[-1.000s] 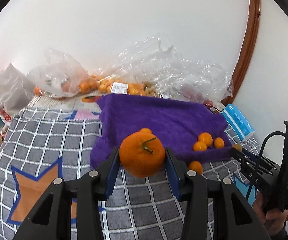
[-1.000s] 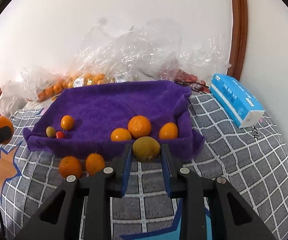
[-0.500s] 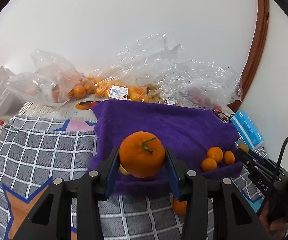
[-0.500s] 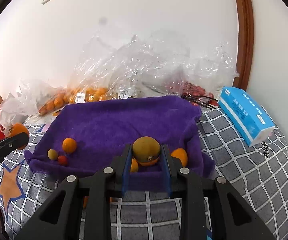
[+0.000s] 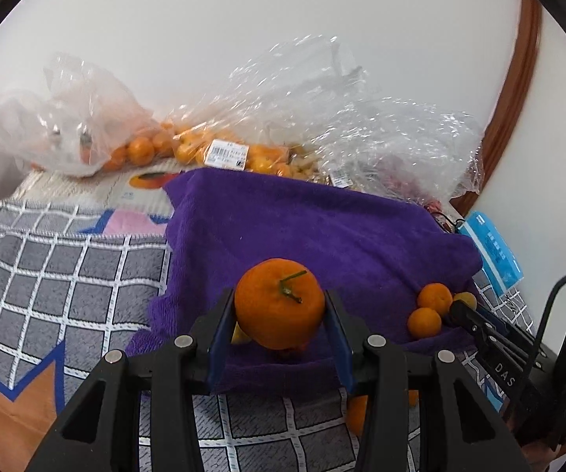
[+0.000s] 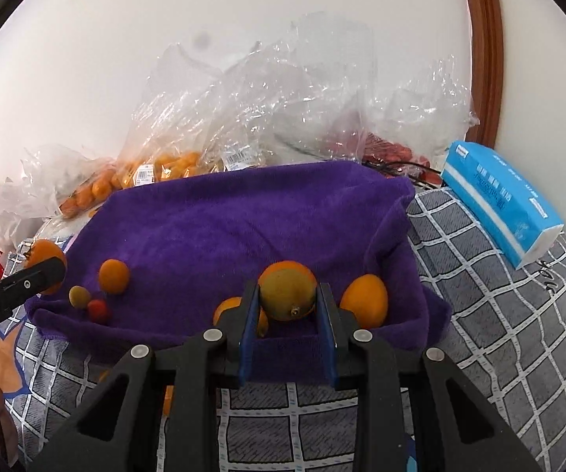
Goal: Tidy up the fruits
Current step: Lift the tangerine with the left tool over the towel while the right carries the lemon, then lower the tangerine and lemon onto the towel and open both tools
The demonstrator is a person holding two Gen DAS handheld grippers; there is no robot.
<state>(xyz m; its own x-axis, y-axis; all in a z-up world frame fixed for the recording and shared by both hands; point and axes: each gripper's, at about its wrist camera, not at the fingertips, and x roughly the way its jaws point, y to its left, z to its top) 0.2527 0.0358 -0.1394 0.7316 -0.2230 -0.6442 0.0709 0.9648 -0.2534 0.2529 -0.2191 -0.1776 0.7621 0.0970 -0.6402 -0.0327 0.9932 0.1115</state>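
**Two fruits held over the near edge of the purple towel**

We are holding the left tongs closed on a big orange with a green stem; both blue pads are pressing its sides. It is hanging over the near left part of the purple towel, with a small yellow fruit showing just under it. In the right wrist view the right tongs are gripping a greenish-yellow fruit, narrow between the pads, over the near edge of the towel.

On the towel, two oranges are lying just beside the right tongs, one on each side, and another is sitting directly behind the held fruit. At the left end a small orange, an olive-green fruit and a small red fruit are sitting close together. The middle and the far part of the towel are staying free, so there is open room.

The towel is lying on a grey checked blanket. Clear plastic bags with more oranges are standing along the white wall, and a blue tissue pack is lying to the right, beside a brown door frame.
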